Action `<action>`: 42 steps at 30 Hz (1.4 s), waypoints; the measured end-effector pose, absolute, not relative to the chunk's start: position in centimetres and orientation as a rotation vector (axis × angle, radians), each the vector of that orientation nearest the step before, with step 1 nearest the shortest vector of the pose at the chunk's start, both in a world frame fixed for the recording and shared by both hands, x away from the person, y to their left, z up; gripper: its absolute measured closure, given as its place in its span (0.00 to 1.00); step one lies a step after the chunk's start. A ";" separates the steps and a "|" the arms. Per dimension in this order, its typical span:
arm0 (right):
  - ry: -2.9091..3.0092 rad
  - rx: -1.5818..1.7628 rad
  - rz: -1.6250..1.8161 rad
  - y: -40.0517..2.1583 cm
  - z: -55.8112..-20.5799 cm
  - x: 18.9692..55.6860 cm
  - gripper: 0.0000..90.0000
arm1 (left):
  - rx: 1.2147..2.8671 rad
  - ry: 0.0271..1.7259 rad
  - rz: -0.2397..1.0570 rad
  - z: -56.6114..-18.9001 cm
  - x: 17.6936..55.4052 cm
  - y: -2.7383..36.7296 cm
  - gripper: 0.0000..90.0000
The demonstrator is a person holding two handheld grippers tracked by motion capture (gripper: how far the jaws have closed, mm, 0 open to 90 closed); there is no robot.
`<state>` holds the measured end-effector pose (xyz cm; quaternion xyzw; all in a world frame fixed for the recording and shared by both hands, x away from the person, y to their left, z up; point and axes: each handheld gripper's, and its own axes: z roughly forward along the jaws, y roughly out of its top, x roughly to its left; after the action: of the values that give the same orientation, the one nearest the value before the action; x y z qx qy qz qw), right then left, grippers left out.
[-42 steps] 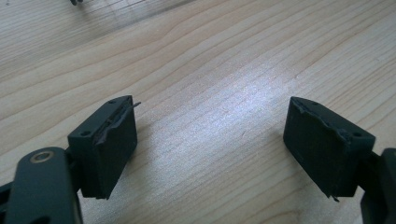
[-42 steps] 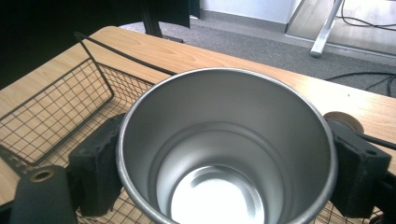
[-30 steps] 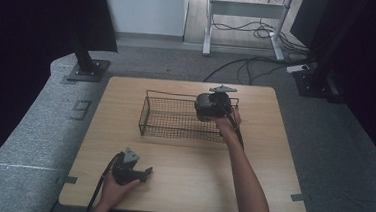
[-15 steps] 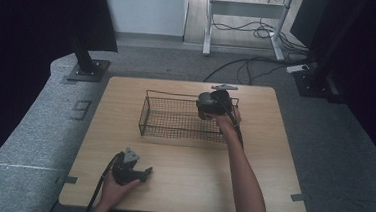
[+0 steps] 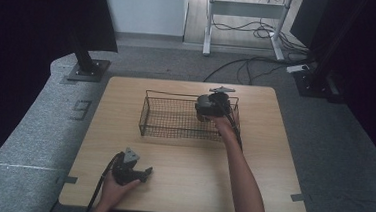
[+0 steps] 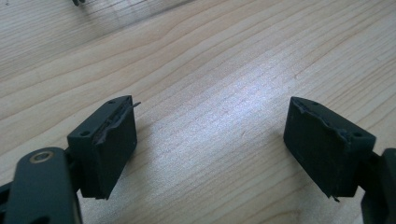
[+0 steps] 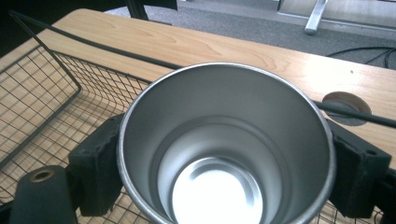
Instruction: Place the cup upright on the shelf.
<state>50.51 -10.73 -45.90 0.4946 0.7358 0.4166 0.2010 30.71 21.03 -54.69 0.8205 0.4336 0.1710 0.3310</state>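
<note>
A shiny steel cup (image 7: 224,154) stands upright between the black pads (image 7: 95,163) of my right gripper (image 5: 207,107), which is shut on its wall. I look down into its empty inside. The cup hangs over the right end of a black wire basket (image 5: 143,114), just inside the far rim (image 7: 93,46). My left gripper (image 5: 143,173) rests low on the wooden table (image 5: 180,185) near the front left edge. It is open, and bare wood lies between its fingers (image 6: 105,144).
The basket's mesh floor (image 7: 37,98) looks empty to the left of the cup. A round cable hole (image 7: 346,103) is cut in the tabletop behind the basket. A stand foot (image 5: 89,70) and cables (image 5: 249,65) lie on the floor beyond the table.
The right gripper with the cup has shifted only slightly over the basket's right end. The left hand has stayed in place.
</note>
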 end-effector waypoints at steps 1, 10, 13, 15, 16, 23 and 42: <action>2.058 1.386 1.163 -10.8 -46.0 50.5 0.15 | 2.145 1.133 0.447 -54.7 30.7 21.0 0.19; 2.086 1.411 1.132 -11.2 -46.7 50.5 0.15 | 2.145 1.134 0.446 -54.7 30.7 21.0 0.19; 2.092 1.414 1.126 -11.1 -46.9 50.5 0.15 | 2.145 1.134 0.447 -54.7 30.7 21.0 0.19; 2.096 1.408 1.118 -10.9 -46.9 50.5 0.15 | 2.145 1.133 0.447 -54.7 30.7 21.0 0.19; 2.097 1.404 1.114 -10.9 -47.0 50.5 0.15 | 2.145 1.133 0.447 -54.7 30.7 21.0 0.19; 2.127 1.404 1.060 -10.4 -47.5 50.6 0.15 | 2.145 1.133 0.447 -54.7 30.7 21.0 0.19; 2.198 1.459 0.906 -10.1 -48.3 50.6 0.15 | 2.145 1.134 0.448 -54.7 30.7 21.0 0.19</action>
<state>50.64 -10.07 -48.32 0.5151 0.7758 0.3197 0.1750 30.71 21.02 -54.69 0.8204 0.4337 0.1713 0.3310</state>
